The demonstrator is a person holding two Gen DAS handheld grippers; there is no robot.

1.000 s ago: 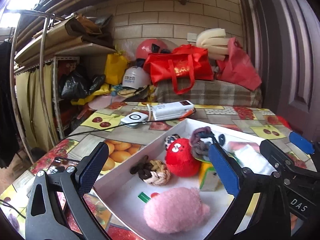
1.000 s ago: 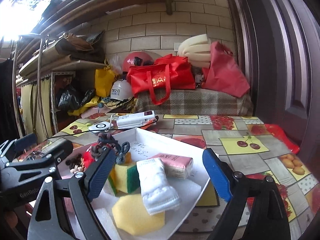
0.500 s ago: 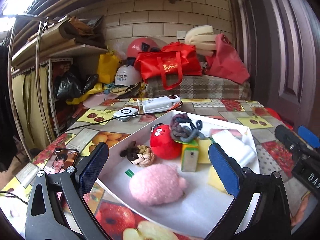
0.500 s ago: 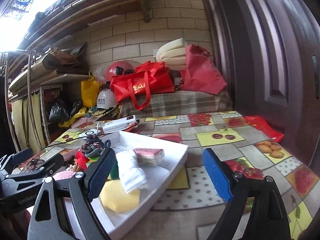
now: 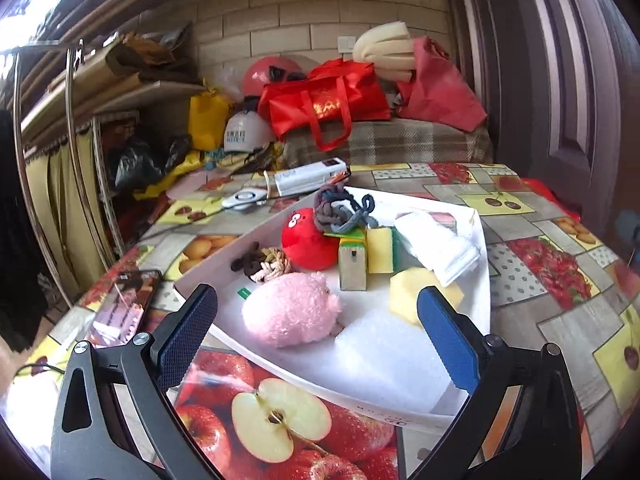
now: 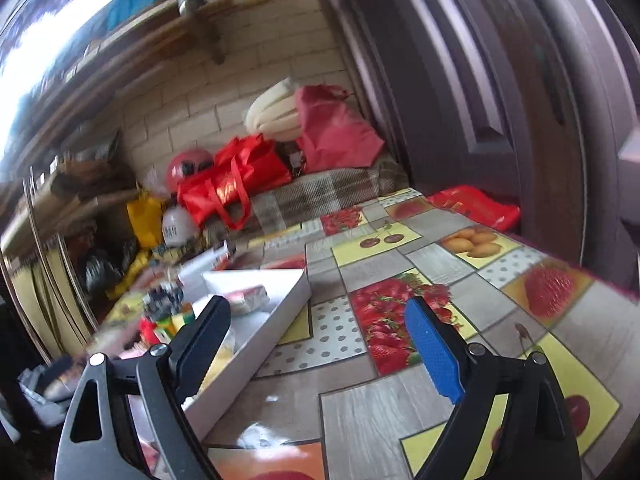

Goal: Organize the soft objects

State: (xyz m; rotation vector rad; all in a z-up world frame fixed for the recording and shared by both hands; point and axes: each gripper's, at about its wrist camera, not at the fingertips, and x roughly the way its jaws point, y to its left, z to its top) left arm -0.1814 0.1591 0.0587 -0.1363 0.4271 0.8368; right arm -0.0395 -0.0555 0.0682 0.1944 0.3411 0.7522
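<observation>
A brick wall piled with red bags backs the surface (image 5: 560,248), which is covered in a fruit-print cloth, and on it sits the white tray (image 5: 482,280) that holds the soft things. My left claw (image 5: 316,332) is spread wide with nothing between its blue pads, and the pink plush (image 5: 290,308) lies just beyond its tips, a little toward 11 o'clock, its long axis running roughly 9 to 3, so across the gap, not along it. That is the relation I judge the next move hangs on: a short push forward and slightly left would put the plush between the pads. Past it, toward 12 o'clock, are the red plush ball (image 5: 306,244), the braided rope knot (image 5: 266,266), the grey yarn tangle (image 5: 340,210), the yellow sponge (image 5: 424,292) and the rolled white cloth (image 5: 438,246). My right claw (image 6: 316,340) is also wide open and empty, with the tray's edge (image 6: 280,328) off at about 10 o'clock, so the left is clearly nearer. The right view is smeared with blur; the tray's contents there are only colour patches, partly hidden behind the left finger. The near tray corner is cut off behind my left claw's right finger.
</observation>
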